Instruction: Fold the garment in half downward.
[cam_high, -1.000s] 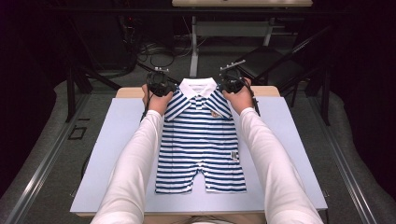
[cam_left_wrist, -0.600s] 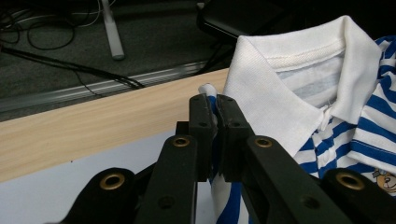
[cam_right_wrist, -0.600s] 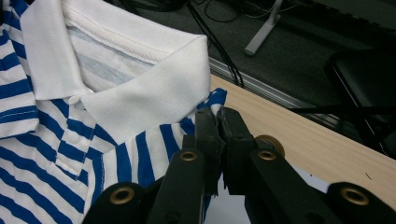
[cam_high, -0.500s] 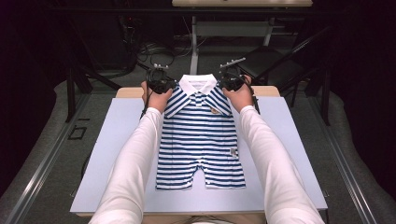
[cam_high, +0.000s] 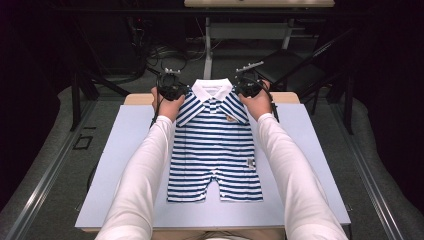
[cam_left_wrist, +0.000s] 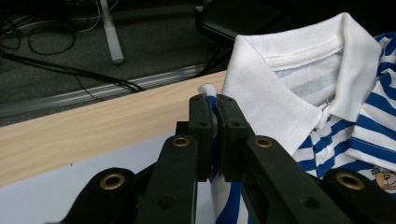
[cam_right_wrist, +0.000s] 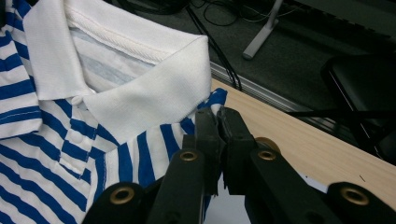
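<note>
left tongs (cam_left_wrist: 212, 109) and right tongs (cam_right_wrist: 218, 122) are each clamped on a shoulder of the blue-and-white striped baby romper (cam_high: 215, 145), either side of its white collar (cam_high: 213, 89). the romper lies flat, legs toward the person, on the pale blue counter (cam_high: 120, 160).

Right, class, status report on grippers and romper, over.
Left gripper shut on romper shoulder. Right gripper shut on the other shoulder. Romper flat on mat, nothing in the way.
</note>
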